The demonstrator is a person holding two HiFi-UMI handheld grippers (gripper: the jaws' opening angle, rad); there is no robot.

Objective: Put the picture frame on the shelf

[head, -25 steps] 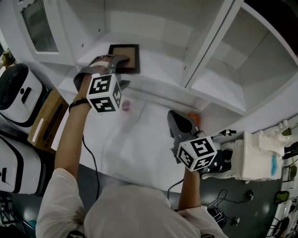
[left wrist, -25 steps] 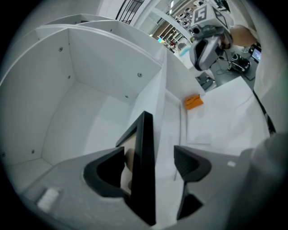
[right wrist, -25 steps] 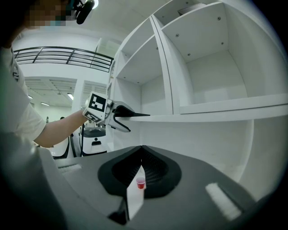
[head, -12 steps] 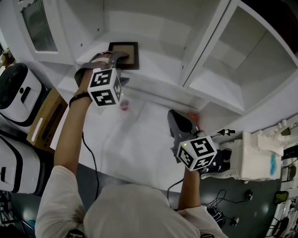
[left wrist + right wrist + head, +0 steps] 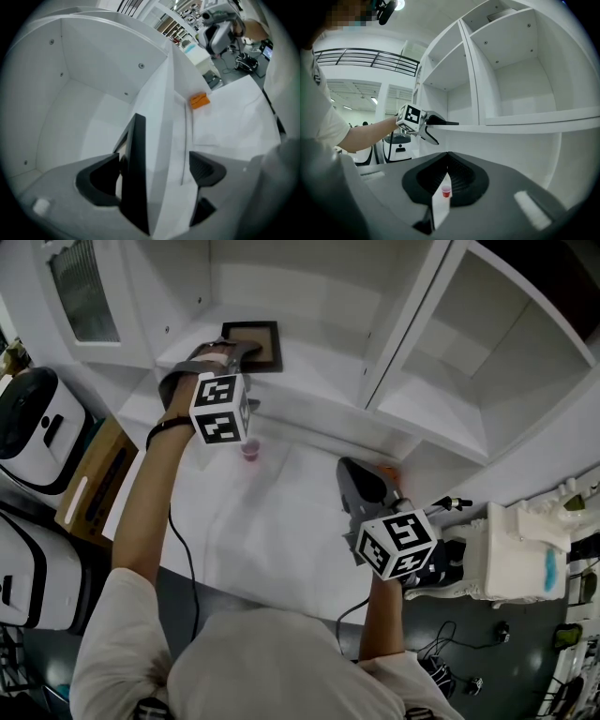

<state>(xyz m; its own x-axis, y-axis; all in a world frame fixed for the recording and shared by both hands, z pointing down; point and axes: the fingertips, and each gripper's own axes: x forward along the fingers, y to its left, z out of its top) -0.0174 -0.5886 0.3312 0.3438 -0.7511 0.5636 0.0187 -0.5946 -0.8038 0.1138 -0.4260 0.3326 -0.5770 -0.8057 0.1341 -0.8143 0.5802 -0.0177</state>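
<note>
Frame: the dark, flat rectangular picture frame [image 5: 253, 345] lies face up on the floor of the left bay of the white shelf unit [image 5: 319, 381], in the upper left of the head view. It sits near the front lip.
Left claw [image 5: 154, 159]: spread wide. In the left gripper view the frame [image 5: 137, 173] shows edge-on just beside one pad, and the other pad stands well apart beyond the white shelf board. Nothing is pinched.
Just changed: the jaws of the left claw [image 5: 246, 379] have just been opening, with the frame between them but no longer squeezed.
Meaning: I judge this as the release. The frame rests on the shelf under its own weight, so the placing looks all but done.
Right claw [image 5: 447, 157]: pressed together and empty, held low over the white surface [image 5: 281, 531] at centre right of the head view [image 5: 352, 479].
Also on the surface: a small red cup [image 5: 250, 452] below the shelf lip and a small orange item [image 5: 387, 472] further right.
Next, a guess: back the left claw straight out.
Risk: the near pad dragging the frame off the lip.
</note>
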